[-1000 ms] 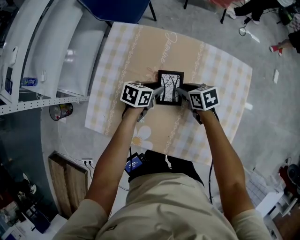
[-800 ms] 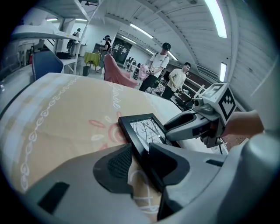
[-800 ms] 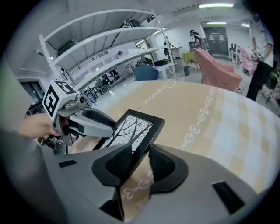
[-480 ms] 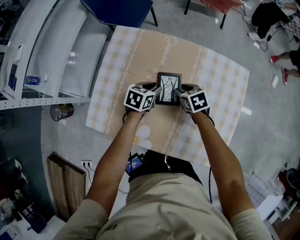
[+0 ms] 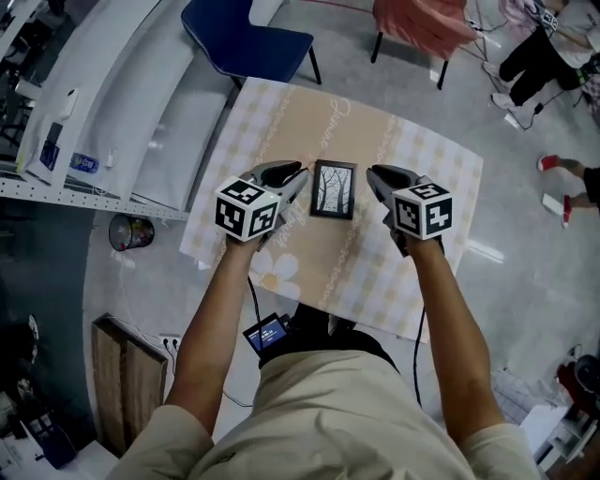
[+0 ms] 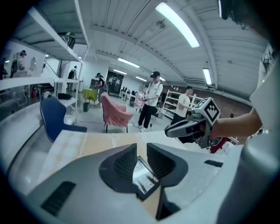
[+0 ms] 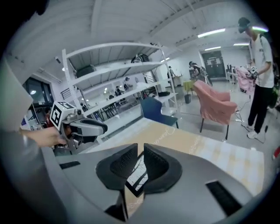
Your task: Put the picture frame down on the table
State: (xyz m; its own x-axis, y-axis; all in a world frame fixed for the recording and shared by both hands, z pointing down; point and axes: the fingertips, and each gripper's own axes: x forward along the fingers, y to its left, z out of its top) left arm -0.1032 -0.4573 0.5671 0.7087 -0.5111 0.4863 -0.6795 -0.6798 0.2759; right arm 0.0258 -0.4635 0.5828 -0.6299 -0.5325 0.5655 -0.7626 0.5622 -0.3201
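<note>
The frame (image 5: 334, 189) lies flat in the middle of the tan checked table (image 5: 422, 253). The left gripper (image 5: 296, 174) and right gripper (image 5: 374, 175) hang at its sides, empty, jaws a bit apart, just closing. A blue chair (image 5: 248, 42) and pink chair (image 5: 419, 23) stand at the top

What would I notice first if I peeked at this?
You'd spot the small black picture frame lying flat in the middle of the checked table. The left gripper and the right gripper hang above it, one on each side, not touching it. Their jaws have just been closing, with nothing held between them.
</note>
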